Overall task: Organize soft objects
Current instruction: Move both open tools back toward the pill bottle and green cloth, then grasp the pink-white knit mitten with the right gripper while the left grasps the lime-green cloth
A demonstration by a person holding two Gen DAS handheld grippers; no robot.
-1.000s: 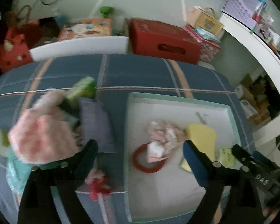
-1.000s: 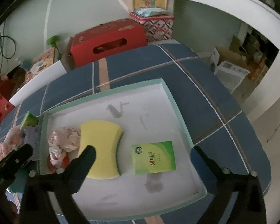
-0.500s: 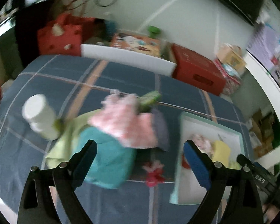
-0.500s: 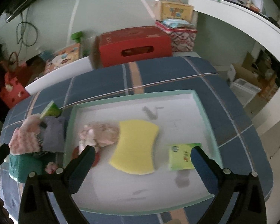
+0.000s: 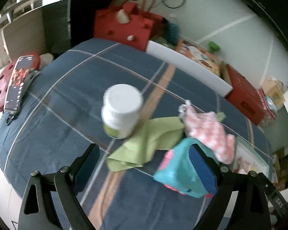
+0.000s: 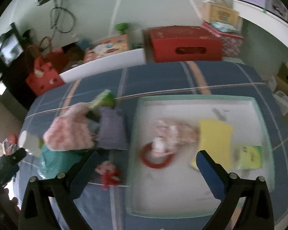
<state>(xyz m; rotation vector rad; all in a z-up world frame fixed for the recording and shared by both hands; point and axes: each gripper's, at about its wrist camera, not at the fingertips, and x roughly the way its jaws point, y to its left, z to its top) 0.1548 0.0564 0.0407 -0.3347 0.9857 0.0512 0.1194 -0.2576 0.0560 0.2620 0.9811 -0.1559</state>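
Ahead of the left gripper [image 5: 146, 164], a jar [image 5: 122, 111] stands on the table [image 5: 71, 88], with a cloth [image 5: 146, 143] spread just to its right. Right of the cloth lies a pouch [image 5: 179, 174], a mitten [image 5: 207, 132] resting behind it. Ahead of the right gripper [image 6: 146, 170], a tray [image 6: 133, 143] holds 1 ring [image 6: 155, 159], a sponge [image 6: 215, 140] and, rightmost, a packet [image 6: 250, 157]. A phone [image 5: 17, 86] lies far left.

Right gripper [image 6: 146, 172] agape above tray [image 6: 201, 98]; yellow sponge [image 6: 215, 140] inside.
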